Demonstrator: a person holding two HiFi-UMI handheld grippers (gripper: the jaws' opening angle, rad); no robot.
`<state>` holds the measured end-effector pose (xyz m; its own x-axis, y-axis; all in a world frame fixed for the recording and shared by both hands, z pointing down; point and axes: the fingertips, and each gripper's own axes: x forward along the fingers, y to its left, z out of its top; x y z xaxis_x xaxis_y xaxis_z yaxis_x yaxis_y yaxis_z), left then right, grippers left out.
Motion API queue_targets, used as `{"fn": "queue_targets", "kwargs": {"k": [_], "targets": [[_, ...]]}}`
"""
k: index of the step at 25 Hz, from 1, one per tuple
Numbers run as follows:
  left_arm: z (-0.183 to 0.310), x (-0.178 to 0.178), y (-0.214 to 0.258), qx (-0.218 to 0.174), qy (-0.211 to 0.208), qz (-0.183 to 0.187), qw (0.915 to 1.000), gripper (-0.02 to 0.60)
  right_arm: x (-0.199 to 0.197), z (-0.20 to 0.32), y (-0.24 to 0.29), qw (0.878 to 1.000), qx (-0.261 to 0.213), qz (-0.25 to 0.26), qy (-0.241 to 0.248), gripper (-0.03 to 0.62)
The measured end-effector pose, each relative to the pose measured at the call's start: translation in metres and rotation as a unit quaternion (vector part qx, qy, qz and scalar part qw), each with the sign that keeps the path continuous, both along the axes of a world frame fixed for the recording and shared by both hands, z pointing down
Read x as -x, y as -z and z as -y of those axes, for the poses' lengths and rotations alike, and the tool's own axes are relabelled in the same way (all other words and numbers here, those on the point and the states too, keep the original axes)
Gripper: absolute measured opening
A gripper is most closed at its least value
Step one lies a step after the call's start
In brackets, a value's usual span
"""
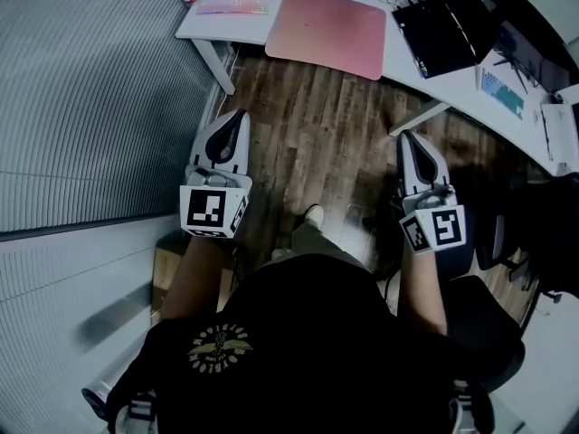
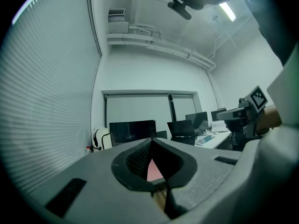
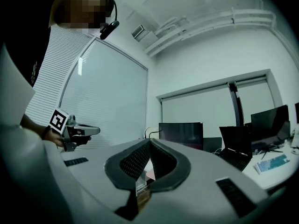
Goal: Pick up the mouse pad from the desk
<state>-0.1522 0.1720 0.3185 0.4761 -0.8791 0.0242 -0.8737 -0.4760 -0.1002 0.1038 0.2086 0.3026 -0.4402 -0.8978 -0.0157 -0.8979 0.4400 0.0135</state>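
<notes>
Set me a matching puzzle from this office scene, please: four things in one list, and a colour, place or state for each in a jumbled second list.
Things:
1. mouse pad
2. laptop
3. pale keyboard
4. left hand-held gripper

Descriptions:
A. shut, held over the wooden floor
B. large plain pink sheet
C. black, open, to the pad's right in the head view
D. at the left end of the desk

Pairs: 1-B, 2-C, 3-D, 4-A.
</notes>
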Motion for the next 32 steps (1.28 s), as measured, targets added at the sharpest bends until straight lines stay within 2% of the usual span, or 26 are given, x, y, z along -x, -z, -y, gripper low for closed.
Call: {"fn": "queue_targets", "kwargs": {"k": [9, 17, 21, 27, 32], "targets": [[0.046, -0.024, 0.011, -0.004, 0.011, 0.002, 0.9999, 0.008, -0.022, 0.043, 0.011, 1.000, -0.003, 0.010, 0.022, 0.002], [0.069, -0.060, 0.029, -0.019, 0.019, -0.003, 0.9996, 0.008, -0.053, 0.064, 0.009, 0.999, -0.004, 0.023, 0.048, 0.002], [0.072, -0.071, 0.036, -0.025, 0.025, 0.002, 0.9994, 0.008, -0.071, 0.074, 0.007, 0.998, -0.004, 0.033, 0.049, 0.002], [0.069, -0.062, 0.037, -0.021, 0.042, 0.002, 0.9989, 0.008, -0.074, 0.077, 0.004, 0.997, -0.001, 0.041, 0.061, 0.002], [0.056, -0.070, 0.041, -0.033, 0.024, -0.010, 0.9991, 0.008, -0.074, 0.073, -0.001, 0.996, 0.006, 0.052, 0.066, 0.002]]}}
